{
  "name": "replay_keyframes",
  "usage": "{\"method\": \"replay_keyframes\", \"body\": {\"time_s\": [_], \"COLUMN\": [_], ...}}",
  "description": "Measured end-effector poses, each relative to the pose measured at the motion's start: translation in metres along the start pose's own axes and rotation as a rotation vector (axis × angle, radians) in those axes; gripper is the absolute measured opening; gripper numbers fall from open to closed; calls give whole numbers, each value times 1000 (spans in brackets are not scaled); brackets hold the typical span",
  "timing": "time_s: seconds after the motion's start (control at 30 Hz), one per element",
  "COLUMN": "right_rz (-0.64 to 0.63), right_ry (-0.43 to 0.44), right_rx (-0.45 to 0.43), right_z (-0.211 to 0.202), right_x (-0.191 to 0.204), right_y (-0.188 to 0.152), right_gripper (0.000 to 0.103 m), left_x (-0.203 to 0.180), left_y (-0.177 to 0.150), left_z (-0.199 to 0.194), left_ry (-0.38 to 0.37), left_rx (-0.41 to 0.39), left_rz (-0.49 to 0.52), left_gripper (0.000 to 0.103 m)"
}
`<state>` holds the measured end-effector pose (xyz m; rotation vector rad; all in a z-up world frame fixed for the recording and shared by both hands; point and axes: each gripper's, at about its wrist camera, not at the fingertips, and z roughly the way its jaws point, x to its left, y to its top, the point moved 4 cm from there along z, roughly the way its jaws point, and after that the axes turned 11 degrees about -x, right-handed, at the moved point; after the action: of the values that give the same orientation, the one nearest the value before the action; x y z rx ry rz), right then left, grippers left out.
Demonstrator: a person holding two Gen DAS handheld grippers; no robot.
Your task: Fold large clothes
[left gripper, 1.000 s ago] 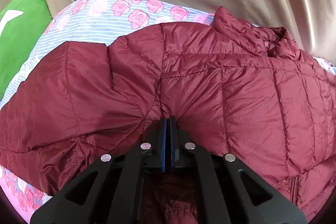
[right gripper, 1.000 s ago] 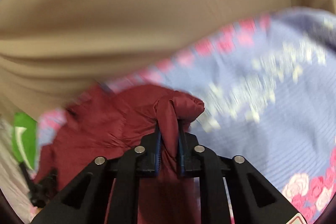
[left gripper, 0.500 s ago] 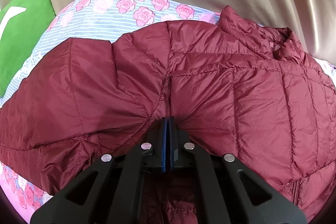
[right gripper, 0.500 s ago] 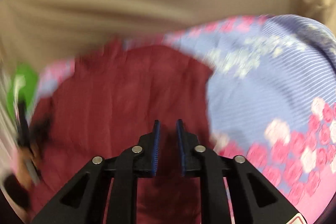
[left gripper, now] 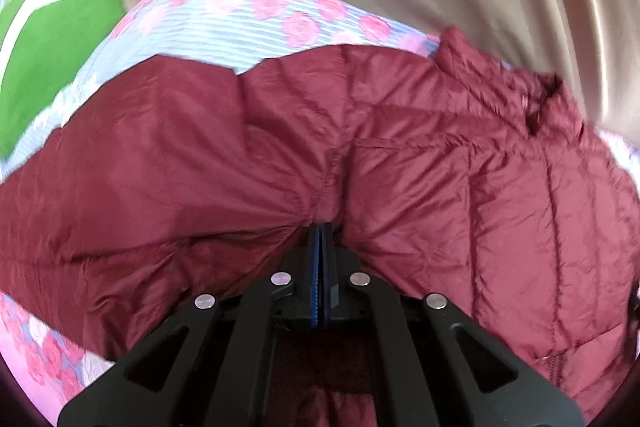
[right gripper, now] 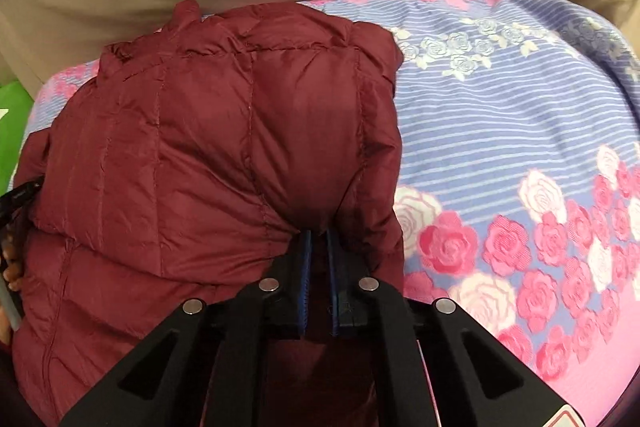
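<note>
The maroon jacket [right gripper: 208, 147] lies mid-frame on the flowered bedspread [right gripper: 520, 131], partly folded. The left gripper [left gripper: 320, 227] pinches its fabric; the right gripper [right gripper: 317, 233] is closing on it. More folds remain.

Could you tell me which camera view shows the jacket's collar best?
The left wrist view: the jacket's collar stands up, opening visible. The right wrist view shows the collar only as a bunched far edge.

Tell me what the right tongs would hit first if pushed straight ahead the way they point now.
The maroon puffer jacket. The right tongs already have its fabric bunched at their closing tips, so going straight on would press deeper into the jacket, probably down toward the floral bedsheet beneath.
</note>
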<state>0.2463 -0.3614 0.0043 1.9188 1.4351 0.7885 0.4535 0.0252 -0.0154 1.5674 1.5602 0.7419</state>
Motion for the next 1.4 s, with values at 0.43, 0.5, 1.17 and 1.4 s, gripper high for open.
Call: {"method": "replay_keyframes", "body": {"time_s": [0.43, 0.5, 1.17, 1.4], "right_rz": [-67, -47, 225, -95], "right_ry": [90, 130, 114, 93], "right_rx": [-75, -62, -80, -147], "right_z": [-37, -24, 31, -43], "right_x": [81, 102, 11, 91], "right_y": [34, 50, 66, 24], "right_gripper": [25, 25, 3, 33], "left_x": [81, 43, -26, 164], "left_y": [19, 31, 3, 11], "left_z": [-83, -79, -13, -102], "left_ry": [-45, -121, -159, 32], "left_rx": [-4, -11, 33, -57], "left_rz": [-133, -104, 18, -276], "left_gripper": [35, 36, 39, 82]}}
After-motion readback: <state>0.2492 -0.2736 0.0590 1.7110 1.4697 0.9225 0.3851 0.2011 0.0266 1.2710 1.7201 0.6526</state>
